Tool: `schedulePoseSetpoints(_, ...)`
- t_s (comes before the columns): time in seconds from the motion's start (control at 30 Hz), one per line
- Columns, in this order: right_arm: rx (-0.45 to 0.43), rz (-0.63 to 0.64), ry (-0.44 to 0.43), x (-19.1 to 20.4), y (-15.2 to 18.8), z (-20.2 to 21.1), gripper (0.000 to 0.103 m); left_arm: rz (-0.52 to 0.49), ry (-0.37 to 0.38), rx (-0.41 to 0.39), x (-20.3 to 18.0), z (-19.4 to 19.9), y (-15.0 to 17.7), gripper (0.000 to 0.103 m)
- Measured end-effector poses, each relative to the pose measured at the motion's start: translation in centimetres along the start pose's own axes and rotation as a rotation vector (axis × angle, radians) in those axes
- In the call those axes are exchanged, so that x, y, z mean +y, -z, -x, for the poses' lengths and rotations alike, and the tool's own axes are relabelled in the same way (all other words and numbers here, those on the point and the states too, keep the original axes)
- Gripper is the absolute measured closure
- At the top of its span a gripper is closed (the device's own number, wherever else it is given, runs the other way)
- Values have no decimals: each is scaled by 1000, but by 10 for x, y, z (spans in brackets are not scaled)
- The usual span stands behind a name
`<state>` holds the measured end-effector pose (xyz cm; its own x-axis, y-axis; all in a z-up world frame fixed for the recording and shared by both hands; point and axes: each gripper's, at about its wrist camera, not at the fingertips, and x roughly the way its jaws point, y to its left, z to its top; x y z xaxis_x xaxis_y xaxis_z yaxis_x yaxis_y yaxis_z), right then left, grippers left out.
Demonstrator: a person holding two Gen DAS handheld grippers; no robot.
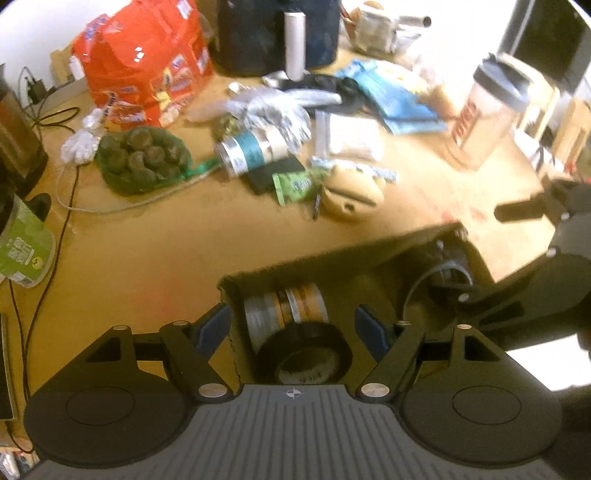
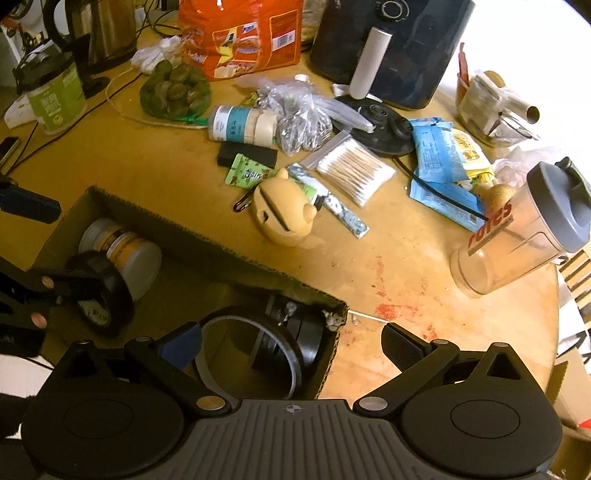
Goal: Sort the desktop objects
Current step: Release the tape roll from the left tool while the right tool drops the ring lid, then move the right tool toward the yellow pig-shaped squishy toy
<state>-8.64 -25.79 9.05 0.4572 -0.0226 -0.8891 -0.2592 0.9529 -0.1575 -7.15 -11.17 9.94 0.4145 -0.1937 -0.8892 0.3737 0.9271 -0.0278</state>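
A cardboard box (image 1: 332, 251) (image 2: 207, 236) lies open on the wooden table. In it are a black tape roll (image 1: 306, 350) (image 2: 99, 295), a jar with an orange label (image 1: 291, 302) (image 2: 125, 251) and a black round device with a clear ring (image 2: 258, 339). My left gripper (image 1: 295, 328) is open above the box over the tape roll, empty. My right gripper (image 2: 291, 343) is open over the box's right corner, empty. Loose on the table are a tan figurine (image 1: 351, 192) (image 2: 284, 218), a teal-labelled jar (image 1: 255, 147) (image 2: 240, 123) and a cotton swab pack (image 2: 354, 170).
An orange snack bag (image 1: 144, 62) (image 2: 240, 37), a net of green fruit (image 1: 140, 158) (image 2: 173, 92), a dark appliance (image 2: 388, 44), blue packets (image 2: 439, 170), a clear shaker bottle (image 1: 487, 110) (image 2: 524, 236), a kettle (image 2: 103, 29) and cables (image 1: 44, 258) crowd the table.
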Motion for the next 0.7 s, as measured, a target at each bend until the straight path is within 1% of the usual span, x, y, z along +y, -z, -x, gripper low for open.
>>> schedulePoseSetpoints(0.23,-24,-9,-3,-6,-7,0,2,46,-18,-15,7,1,-3,29)
schedulePoseSetpoints(0.3,-29,-7,-6,-7,-9,0,7,55,-24,-17,9,2,-3,29)
schedulePoseSetpoints(0.43,-37,-9,-16,-12,-16,-3,8,74,-38,-22,12,3,-4,29)
schedulePoseSetpoints(0.7,-52,-6,-39,-22,-35,-10,18,139,-76,-31,21,9,-2,29)
